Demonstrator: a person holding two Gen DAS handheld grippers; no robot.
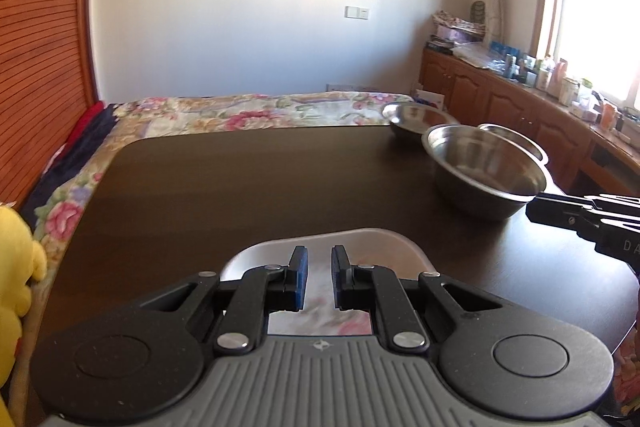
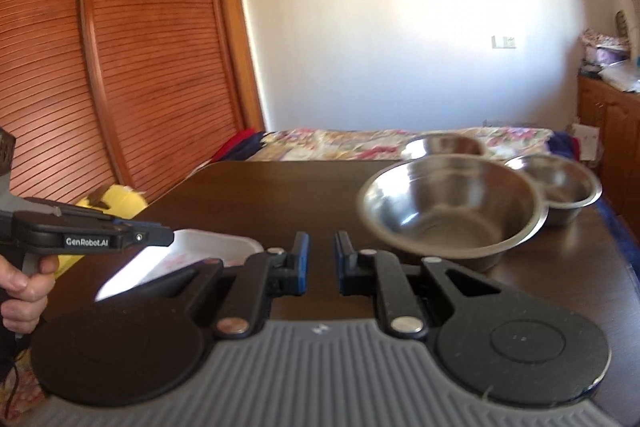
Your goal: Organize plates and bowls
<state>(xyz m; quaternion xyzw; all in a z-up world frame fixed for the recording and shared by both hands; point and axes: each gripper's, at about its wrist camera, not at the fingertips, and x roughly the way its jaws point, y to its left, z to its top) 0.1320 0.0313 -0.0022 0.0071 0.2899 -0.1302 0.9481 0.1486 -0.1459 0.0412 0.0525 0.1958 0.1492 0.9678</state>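
**Technician:** What is noted around the work surface, and is anything in the way?

**Inspector:** A dark wood-grain table is seen, with a floral-patterned bedspread beyond its far edge. Slatted wooden doors are located to the left; a cluttered wooden cabinet run is located to the right, under a bright window. A yellow plush item is visible at the table's left edge. The table centre is not obstructed.

**Technician:** Where are the task items, relative to each gripper?

**Inspector:** A large steel bowl is positioned just ahead and to the right of the right gripper. A smaller steel bowl is set just beside it on the right, and a third bowl is placed behind, near the far edge. A white rectangular dish with rounded corners is located directly beneath the left gripper. Contact cannot be confirmed.

**Technician:** Gripper states?

**Inspector:** Both sets of jaws are held at a narrow gap, and nothing is clamped between them. The left gripper's handle is held by a hand.

**Technician:** Materials?

**Inspector:** The bowls are round, polished and reflective. The gripper fingers are black, with blue pads.
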